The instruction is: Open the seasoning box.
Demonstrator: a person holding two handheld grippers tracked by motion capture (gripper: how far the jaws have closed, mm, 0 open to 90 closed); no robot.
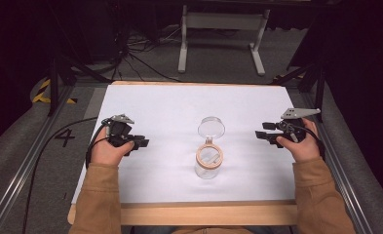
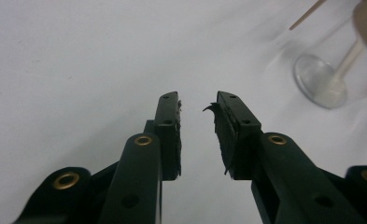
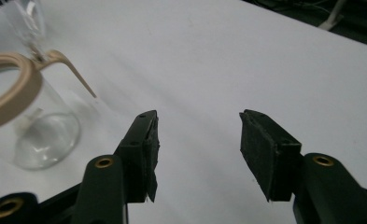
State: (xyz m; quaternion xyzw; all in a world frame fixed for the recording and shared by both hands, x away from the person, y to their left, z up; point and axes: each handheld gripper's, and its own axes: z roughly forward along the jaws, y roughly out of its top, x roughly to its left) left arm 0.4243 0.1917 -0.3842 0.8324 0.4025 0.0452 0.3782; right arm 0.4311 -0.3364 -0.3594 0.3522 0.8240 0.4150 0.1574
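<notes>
Resting on the white counter, the left gripper sits at the left with its jaws a little apart and nothing between them. The right gripper sits at the right, jaws spread wider, also empty. Both point inward toward a clear glass jar standing upright near the middle of the counter, well apart from each gripper. A tan ring circles the jar's mouth, and its hinged glass lid is swung open, lying back behind the jar on the far side.

Judging from this, the work has not begun: the hands are at a start pose. The likely next move is for one gripper to steady the jar's body while the other takes the lid and swings it over. Clear glass is slippery, so a gentle, square grip seems wise.

Nothing stands between either gripper and the jar. Beyond the counter lie dark floor, cables and a white frame.
</notes>
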